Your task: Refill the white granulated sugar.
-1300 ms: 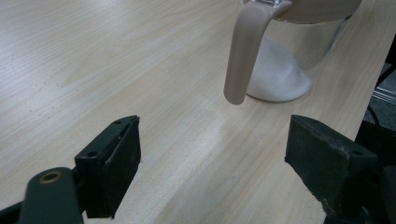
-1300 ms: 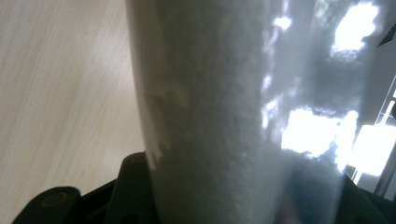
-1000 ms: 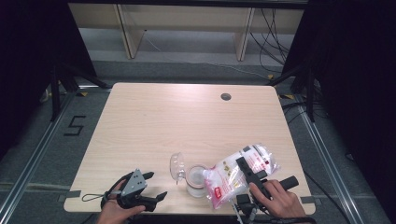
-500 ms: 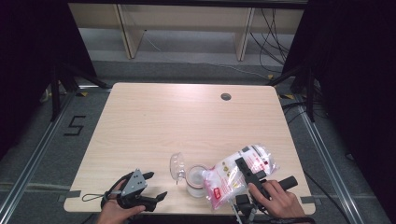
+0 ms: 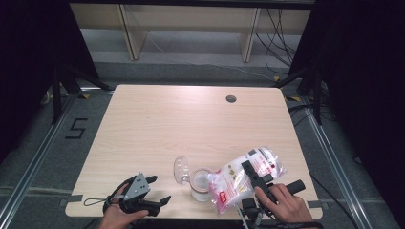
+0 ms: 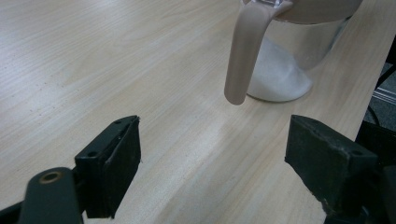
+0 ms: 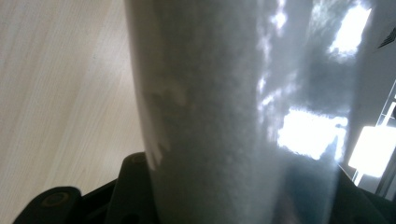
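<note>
A clear jug (image 5: 200,185) with white powder in its bottom stands near the table's front edge. In the left gripper view its handle (image 6: 245,51) hangs down above the powder (image 6: 275,77). A plastic bag of white powder (image 5: 236,180) with red print is tilted, its lower end next to the jug's rim. My right gripper (image 5: 253,175) is shut on the bag, and the bag (image 7: 224,116) sits between its jaws in the right gripper view. My left gripper (image 5: 160,189) rests at the front left, open with nothing in it (image 6: 212,163), pointing at the jug.
The wooden table (image 5: 181,124) has a round cable hole (image 5: 231,98) at its back right. Shelving (image 5: 191,24) stands beyond the far edge. Metal floor rails (image 5: 33,162) run along both sides. A floor mark reading 5 (image 5: 76,128) lies to the left.
</note>
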### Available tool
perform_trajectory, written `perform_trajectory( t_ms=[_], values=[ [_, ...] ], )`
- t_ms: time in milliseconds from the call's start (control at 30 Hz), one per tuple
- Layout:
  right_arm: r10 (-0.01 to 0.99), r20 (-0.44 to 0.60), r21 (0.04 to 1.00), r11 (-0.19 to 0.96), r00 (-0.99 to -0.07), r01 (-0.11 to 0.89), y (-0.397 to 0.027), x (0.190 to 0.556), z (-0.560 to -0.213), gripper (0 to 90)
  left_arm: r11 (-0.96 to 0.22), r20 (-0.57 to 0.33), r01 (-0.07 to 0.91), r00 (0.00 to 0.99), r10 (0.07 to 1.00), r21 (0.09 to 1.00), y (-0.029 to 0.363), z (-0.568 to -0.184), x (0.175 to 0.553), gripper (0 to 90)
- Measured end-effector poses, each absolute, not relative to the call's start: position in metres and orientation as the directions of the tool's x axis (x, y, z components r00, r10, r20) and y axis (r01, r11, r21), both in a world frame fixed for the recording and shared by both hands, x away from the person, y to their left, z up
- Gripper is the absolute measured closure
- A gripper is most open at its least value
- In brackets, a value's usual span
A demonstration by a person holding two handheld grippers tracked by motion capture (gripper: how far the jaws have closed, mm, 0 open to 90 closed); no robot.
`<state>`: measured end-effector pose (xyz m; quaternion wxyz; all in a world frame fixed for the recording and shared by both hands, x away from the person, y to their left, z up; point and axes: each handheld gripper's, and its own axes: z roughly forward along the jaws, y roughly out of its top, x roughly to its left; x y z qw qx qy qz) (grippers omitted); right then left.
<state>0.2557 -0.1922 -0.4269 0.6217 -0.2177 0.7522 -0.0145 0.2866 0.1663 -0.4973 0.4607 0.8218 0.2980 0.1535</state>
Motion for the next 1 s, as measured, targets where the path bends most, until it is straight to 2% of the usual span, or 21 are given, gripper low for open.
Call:
perform_trajectory(
  t_ms=[1000],
  values=[
    [-0.378,-0.918,-0.326,0.894,-0.124,-0.308,-0.1926,0.2551,-0.4244,58.3,-0.398,-0.019,0.345,0.776,0.63,0.85,0.1664,-0.4971,0.2866,18.0]
  ],
)
